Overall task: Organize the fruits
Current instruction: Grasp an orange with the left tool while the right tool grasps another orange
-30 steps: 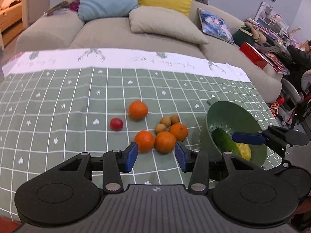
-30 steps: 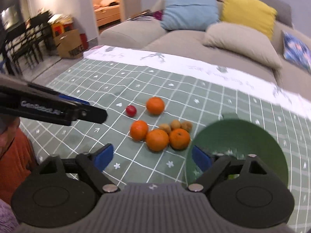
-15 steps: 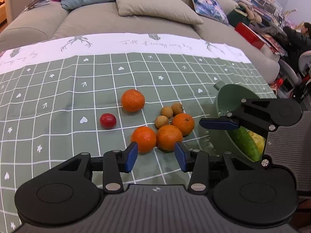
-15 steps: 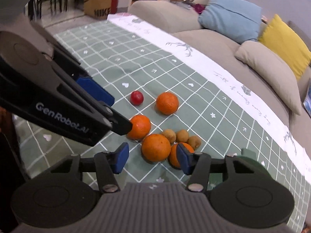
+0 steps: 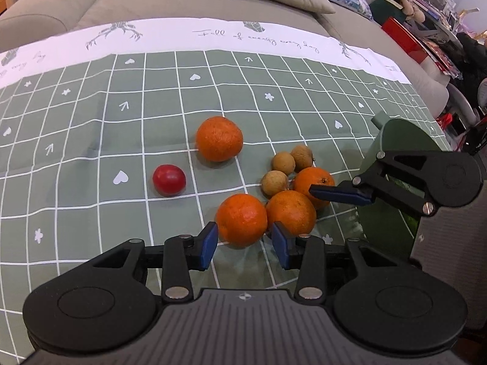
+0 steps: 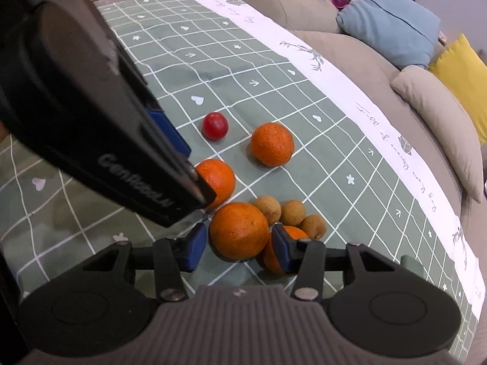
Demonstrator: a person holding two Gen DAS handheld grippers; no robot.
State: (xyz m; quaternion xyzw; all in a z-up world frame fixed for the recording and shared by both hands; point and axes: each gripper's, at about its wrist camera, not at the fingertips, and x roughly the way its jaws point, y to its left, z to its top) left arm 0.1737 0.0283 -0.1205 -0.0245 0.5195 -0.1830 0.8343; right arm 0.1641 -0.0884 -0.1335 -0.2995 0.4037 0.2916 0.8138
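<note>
light: even, soft shadows | focus: sharp | edges: fisheye-bent

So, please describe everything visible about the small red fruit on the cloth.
The small red fruit is round, smooth and glossy, maybe a cherry tomato. It lies alone on the green checked tablecloth, touching nothing else, off to the side of the nearest orange and clear of both grippers. It looks whole and unmarked.

I see the fruit on the tablecloth, mid-frame in the left wrist view. Lone orange sits upper centre, tomato lower left of it. Three longans cluster right of those, touching the oranges below them. Two oranges touch just ahead of my left gripper. Bowl at right edge. Sofa behind the table.
</note>
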